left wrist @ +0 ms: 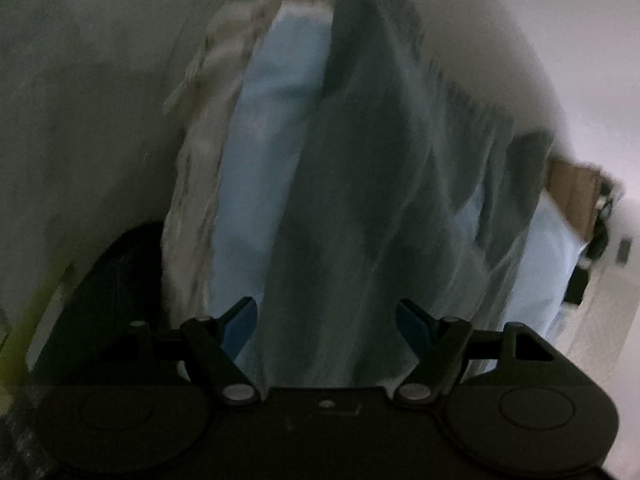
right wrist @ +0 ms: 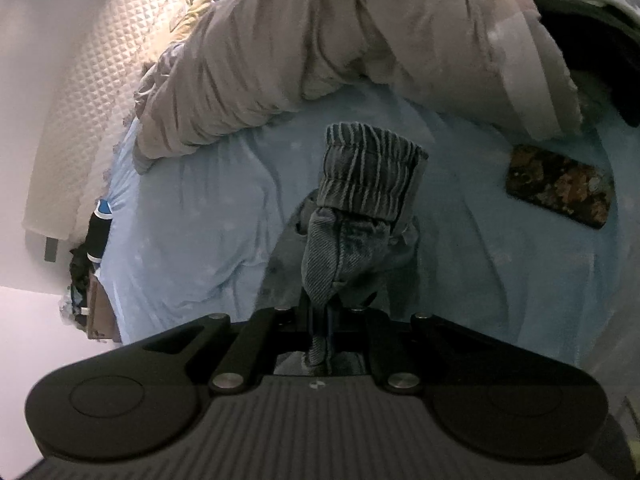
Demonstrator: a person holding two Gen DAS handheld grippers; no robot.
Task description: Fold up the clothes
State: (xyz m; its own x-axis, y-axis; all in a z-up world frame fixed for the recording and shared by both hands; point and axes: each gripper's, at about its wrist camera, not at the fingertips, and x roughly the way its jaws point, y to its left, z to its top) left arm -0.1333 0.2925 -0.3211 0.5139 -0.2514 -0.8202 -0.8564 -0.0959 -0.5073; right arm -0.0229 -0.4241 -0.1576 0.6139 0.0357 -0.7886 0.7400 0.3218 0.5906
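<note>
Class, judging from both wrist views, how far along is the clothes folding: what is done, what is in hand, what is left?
Done: nothing looks folded yet. In hand: the right gripper is shut on the denim garment, lifted off the blue sheet; the left gripper is open, the garment hanging blurred between its fingers. Left: grasping with the left, then every fold.

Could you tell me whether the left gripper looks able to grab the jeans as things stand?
Probably yes: the left gripper is open and the jeans hang right between its fingers, nothing in between.
</note>
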